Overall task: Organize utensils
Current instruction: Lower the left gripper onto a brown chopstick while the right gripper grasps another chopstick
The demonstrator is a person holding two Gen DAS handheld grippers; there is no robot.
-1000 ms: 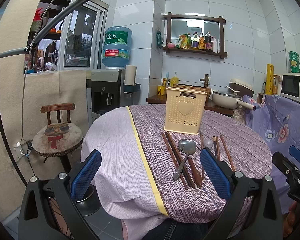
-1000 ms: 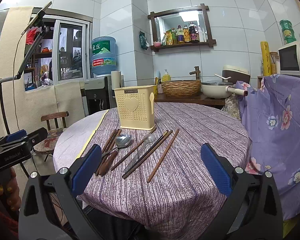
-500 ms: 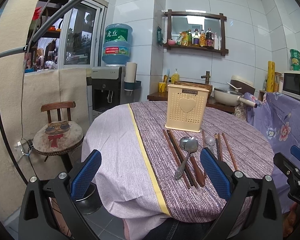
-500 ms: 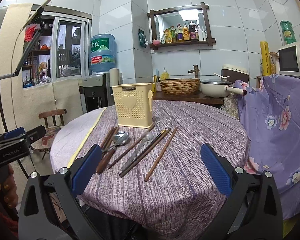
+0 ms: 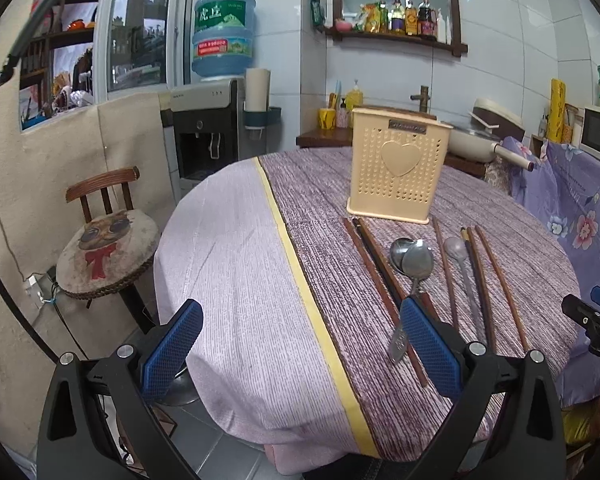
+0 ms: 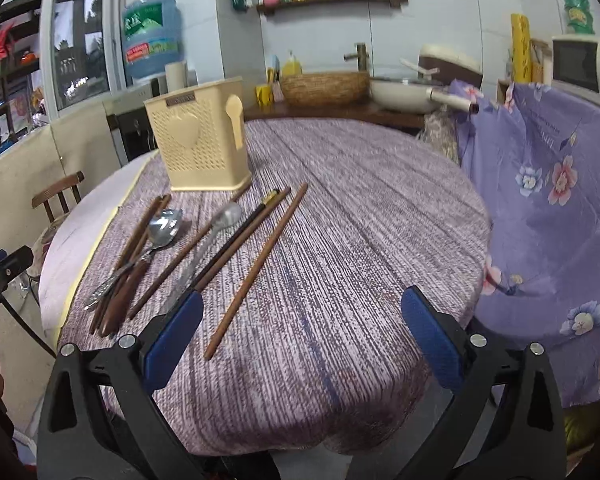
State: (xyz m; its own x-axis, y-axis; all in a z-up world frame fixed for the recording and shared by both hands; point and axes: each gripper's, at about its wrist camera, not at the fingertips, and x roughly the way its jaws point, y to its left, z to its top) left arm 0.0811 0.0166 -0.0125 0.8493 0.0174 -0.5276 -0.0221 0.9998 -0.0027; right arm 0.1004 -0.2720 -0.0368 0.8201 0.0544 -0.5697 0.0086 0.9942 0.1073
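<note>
A cream perforated utensil holder (image 5: 398,170) with a heart on it stands upright on the round table; it also shows in the right wrist view (image 6: 200,146). In front of it lie several brown chopsticks (image 5: 496,276), two overlapping metal spoons (image 5: 414,260) and a smaller spoon (image 5: 458,256). The right wrist view shows the spoons (image 6: 162,228) and a lone chopstick (image 6: 260,264). My left gripper (image 5: 300,352) is open and empty over the table's near edge. My right gripper (image 6: 302,334) is open and empty over the cloth, right of the utensils.
The table (image 5: 228,264) has a striped purple cloth with a yellow band. A wooden stool (image 5: 106,248) stands to the left, by a water dispenser (image 5: 206,128). A floral purple cover (image 6: 548,184) drapes furniture at right. A counter with pan (image 6: 404,94) and basket stands behind.
Both grippers have moved forward and tilted down over the table, so the utensils appear closer. Nothing on the table has moved.
</note>
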